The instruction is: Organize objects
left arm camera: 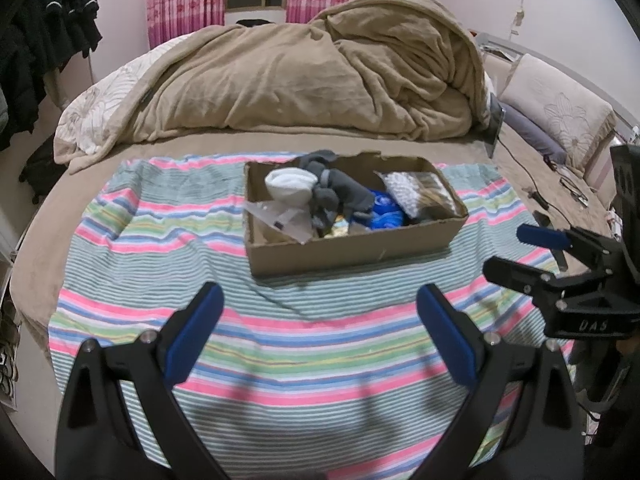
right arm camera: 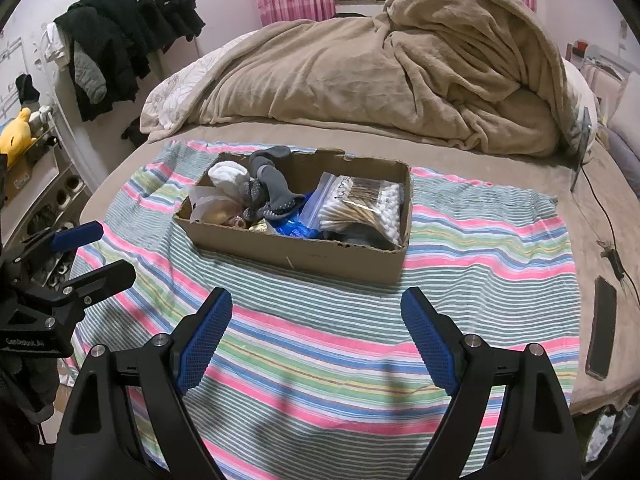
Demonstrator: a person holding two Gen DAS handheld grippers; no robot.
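Observation:
A cardboard box (left arm camera: 352, 250) (right arm camera: 304, 250) sits on a striped cloth (left arm camera: 160, 216) (right arm camera: 480, 248) on the bed. It holds grey socks (left arm camera: 340, 188) (right arm camera: 272, 188), a white sock ball (left arm camera: 290, 184) (right arm camera: 228, 174), a bag of cotton swabs (right arm camera: 360, 208) (left arm camera: 416, 192), blue wrapping (left arm camera: 384, 210) and clear plastic. My left gripper (left arm camera: 320, 336) is open and empty, above the cloth in front of the box; it also shows in the right wrist view (right arm camera: 92, 252). My right gripper (right arm camera: 318, 344) is open and empty, in front of the box; it also shows in the left wrist view (left arm camera: 516, 252).
A bunched tan blanket (left arm camera: 320, 72) (right arm camera: 400, 80) lies behind the box. A phone (right arm camera: 602, 332), cables and glasses (left arm camera: 574, 190) lie on the bed to the right. Pillows (left arm camera: 560, 116) stand at the far right. Dark clothes (right arm camera: 120, 40) hang at the left, over shelves.

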